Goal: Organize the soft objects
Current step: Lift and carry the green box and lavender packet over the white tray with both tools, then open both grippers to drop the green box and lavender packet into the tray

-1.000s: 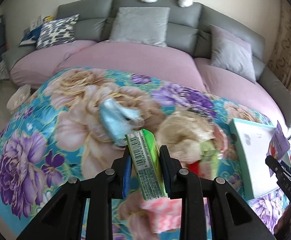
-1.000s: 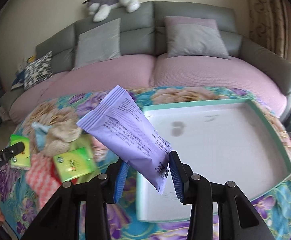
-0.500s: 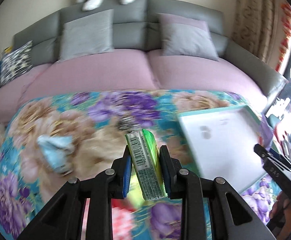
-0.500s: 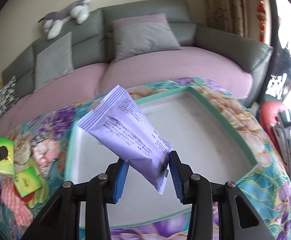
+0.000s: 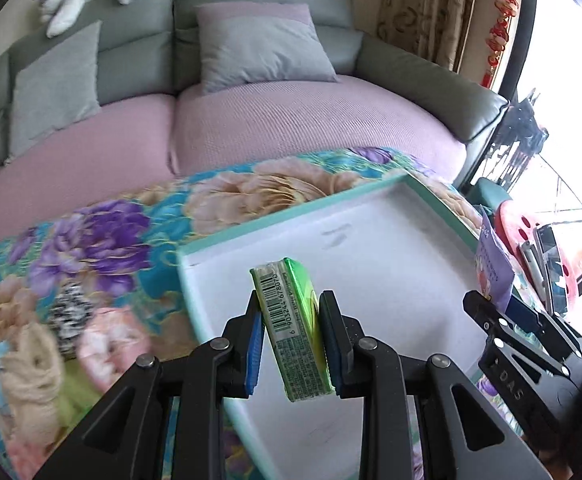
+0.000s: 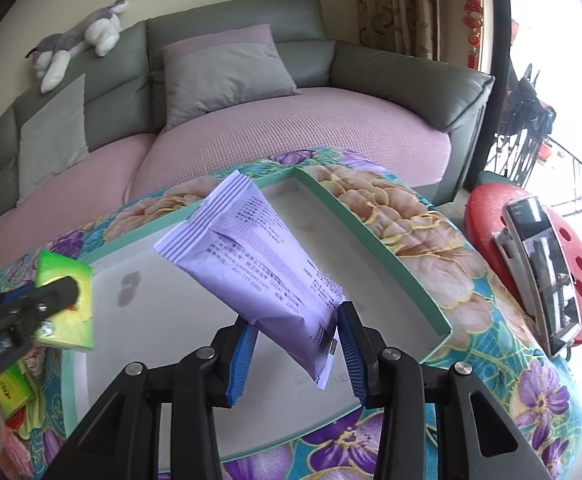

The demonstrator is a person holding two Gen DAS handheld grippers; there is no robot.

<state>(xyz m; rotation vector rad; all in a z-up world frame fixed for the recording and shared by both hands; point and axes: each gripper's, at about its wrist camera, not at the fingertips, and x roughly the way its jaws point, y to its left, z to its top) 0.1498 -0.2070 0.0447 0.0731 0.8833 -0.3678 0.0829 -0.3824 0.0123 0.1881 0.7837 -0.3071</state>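
Observation:
My left gripper [image 5: 291, 320] is shut on a green tissue pack [image 5: 293, 320] with a barcode, held above the near left part of a white tray with a teal rim [image 5: 291, 208]. My right gripper [image 6: 297, 336] is shut on a purple wet-wipe pack [image 6: 259, 256] and holds it tilted above the same tray [image 6: 375, 240]. In the right wrist view the left gripper [image 6: 31, 300] and its green pack [image 6: 67, 300] show over the tray's left edge. In the left wrist view the right gripper [image 5: 503, 320] and the purple pack [image 5: 491, 264] show at the tray's right side.
The tray lies on a floral cloth [image 5: 103, 240]. Left of it lie a cream plush [image 5: 27, 360], a black-and-white item [image 5: 69, 312], another green pack [image 6: 11, 392] and a pink towel [image 6: 15, 448]. A pink and grey sofa [image 6: 291, 128] stands behind. A red stool with a phone [image 6: 543, 264] stands right.
Both grippers have swung to the right with their packs. The left gripper has moved from over the pile of soft items to over the tray; the right gripper sits further over the tray.

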